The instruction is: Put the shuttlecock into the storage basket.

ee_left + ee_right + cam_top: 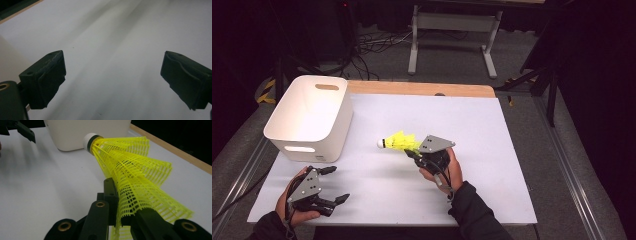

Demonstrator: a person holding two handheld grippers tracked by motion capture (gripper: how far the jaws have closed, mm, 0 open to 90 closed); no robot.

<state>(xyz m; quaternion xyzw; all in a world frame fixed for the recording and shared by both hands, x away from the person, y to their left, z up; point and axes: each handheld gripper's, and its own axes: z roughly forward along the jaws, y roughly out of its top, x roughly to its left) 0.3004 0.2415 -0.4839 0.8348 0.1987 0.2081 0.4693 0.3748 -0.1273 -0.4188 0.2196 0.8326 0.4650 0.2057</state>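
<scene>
White desk (492, 150) carries a white bin (309, 117) at its far left corner. Your right gripper (412, 151) has its fingers (110, 192) clamped on the yellow shuttlecock (399, 141) mid-desk; your left gripper (337, 184) rests wide open near the front left corner.

The high view looks forward and down from above the near edge of the table (472, 130), taking in the whole white top with floor beyond at the top of the frame. The left gripper view sits low and close over the table (117, 37), looking along its surface. The right gripper view, equally close, faces across the table toward the white bin (87, 127) at its upper centre; the high view shows that bin (312, 115) at left.
</scene>
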